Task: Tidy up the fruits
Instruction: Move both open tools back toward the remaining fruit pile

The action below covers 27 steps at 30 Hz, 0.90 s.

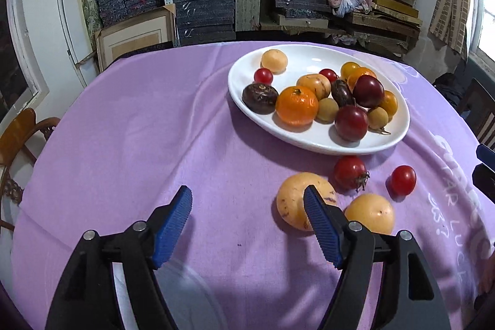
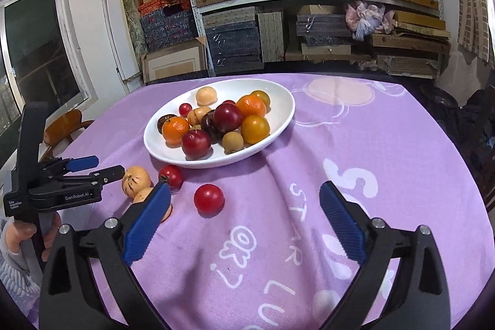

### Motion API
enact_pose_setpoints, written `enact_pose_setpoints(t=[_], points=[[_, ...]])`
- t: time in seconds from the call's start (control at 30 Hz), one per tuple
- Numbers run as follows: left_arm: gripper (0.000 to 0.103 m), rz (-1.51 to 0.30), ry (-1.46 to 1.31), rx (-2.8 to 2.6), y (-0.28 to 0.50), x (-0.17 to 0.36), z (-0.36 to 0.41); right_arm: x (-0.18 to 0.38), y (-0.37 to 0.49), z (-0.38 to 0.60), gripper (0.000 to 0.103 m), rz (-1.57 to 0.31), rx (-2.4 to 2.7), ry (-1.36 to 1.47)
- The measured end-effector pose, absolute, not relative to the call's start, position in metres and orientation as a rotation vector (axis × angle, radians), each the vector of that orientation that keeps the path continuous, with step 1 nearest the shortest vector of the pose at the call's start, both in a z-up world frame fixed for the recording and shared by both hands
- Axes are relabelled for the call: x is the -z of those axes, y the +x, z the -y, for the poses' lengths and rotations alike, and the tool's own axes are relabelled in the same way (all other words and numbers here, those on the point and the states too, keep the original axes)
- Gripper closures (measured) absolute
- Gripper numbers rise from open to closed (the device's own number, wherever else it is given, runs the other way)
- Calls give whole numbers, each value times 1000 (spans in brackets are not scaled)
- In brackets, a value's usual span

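Blue fingers (image 1: pixel 321 226) partly hide yellow fruit (image 1: pixel 294 203).

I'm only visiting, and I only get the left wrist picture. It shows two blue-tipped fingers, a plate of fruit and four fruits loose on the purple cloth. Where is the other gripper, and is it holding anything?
Observer: The right hand-held gripper is open and holds nothing. A loose red fruit lies on the purple cloth just ahead of it.
Visitor: Who holds the one I'm looking through?
Observer: A person's hand grips the left hand-held gripper from below.
Visitor: Is there any name on it?
Observer: A label on its side reads GenRobot.AI.
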<state>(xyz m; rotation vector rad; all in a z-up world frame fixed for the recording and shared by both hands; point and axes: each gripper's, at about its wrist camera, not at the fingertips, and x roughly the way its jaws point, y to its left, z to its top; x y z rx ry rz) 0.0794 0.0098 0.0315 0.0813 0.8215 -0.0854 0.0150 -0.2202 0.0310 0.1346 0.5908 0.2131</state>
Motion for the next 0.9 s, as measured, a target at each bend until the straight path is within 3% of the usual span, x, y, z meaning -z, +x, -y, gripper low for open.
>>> enact_pose_setpoints(t=[0.1, 0.13, 0.23, 0.9], points=[[27, -826, 60, 76, 80, -27, -10, -28, 18, 225, 8, -600, -214, 150], [21, -827, 54, 73, 81, -27, -10, -28, 19, 228, 7, -600, -213, 160], [17, -817, 62, 57, 85, -26, -6, -27, 21, 235, 4, -599, -202, 189], [9, -803, 96, 55, 85, -24, -7, -10, 34, 239, 4, -682, -184, 225]])
